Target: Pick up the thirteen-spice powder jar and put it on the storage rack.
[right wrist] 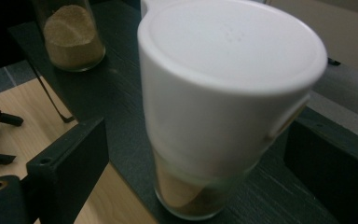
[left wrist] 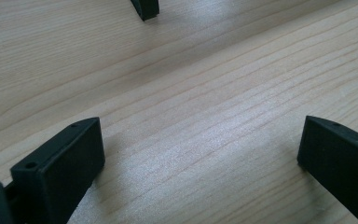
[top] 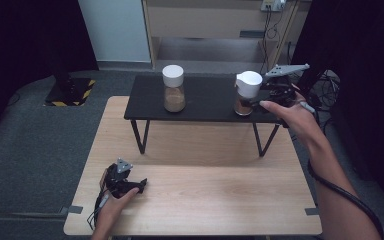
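Jar (top: 245, 95) with a white cap, standing at the right end of the black shelf (top: 205, 97), near its front edge; in the right gripper view its cap hides most of the glass, and only the bottom shows, holding brown powder heaped to one side. Right gripper (top: 267, 100) beside the jar, jaws wide on either side of it with a gap at each side, pads not pressing; the right hand (top: 292, 112) covers much of the gripper's body in the high view. Second jar (top: 173, 89), also white-capped, further left on the same shelf, well apart from the first, holding tan powder at its bottom. Left gripper (top: 139, 185) resting on the wooden table (top: 205, 190) near its front left corner, jaws wide, bare wood between them. Left hand (top: 112, 205) cut off by the bottom edge. Open tabletop between shelf legs and front edge.
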Demonstrator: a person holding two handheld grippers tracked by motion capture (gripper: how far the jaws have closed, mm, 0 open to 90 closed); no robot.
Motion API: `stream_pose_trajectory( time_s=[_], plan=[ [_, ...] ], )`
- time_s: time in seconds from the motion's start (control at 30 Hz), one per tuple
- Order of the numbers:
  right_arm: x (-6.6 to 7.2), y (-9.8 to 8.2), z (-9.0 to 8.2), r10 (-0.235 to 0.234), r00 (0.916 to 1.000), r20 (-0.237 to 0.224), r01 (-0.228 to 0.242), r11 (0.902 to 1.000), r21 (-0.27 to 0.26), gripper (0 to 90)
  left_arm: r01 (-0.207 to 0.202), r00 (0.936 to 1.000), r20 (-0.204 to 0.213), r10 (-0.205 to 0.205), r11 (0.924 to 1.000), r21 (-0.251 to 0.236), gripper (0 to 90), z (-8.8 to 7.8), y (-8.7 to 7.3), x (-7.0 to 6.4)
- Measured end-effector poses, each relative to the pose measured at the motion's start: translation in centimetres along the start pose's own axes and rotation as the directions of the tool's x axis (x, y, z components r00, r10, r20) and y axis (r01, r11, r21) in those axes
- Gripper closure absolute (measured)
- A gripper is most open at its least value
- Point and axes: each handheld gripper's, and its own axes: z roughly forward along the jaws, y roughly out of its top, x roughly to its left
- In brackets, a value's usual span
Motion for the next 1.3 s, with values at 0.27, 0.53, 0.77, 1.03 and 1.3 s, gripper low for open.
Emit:
stream_pose_trajectory(
  time_s=[0.27,0.53,0.77,1.03,1.3],
  plan=[
    [1.2,-1.6,-1.4,0.026,0.9996,-0.013,-0.026,0.9996,0.01,6.3,0.001,1.0,0.001,-0.001,1.0,0.0,0.0,0.0,0.0,0.0],
    [2.9,-2.9,-2.8,0.04,0.9989,-0.026,-0.039,0.999,0.02,6.7,-0.002,1.0,0.002,0.002,1.0,0.002,0.0,0.0,0.0,0.1],
    [4.0,-4.7,-3.1,0.047,0.9988,-0.017,-0.046,0.9983,0.034,6.4,-0.003,1.0,0.002,0.003,1.0,0.003,0.0,0.0,0.0,0.1],
    [4.8,-7.0,-2.8,0.044,0.9986,-0.028,-0.043,0.9974,0.057,6.4,0.0,1.0,0.001,0.0,1.0,0.002,0.0,0.0,0.1,0.0],
    [5.3,-8.7,-1.4,0.041,0.9981,-0.046,-0.038,0.9964,0.076,6.6,0.001,1.0,-0.002,-0.001,1.0,0.002,0.0,0.1,0.1,-0.1]
  ],
)
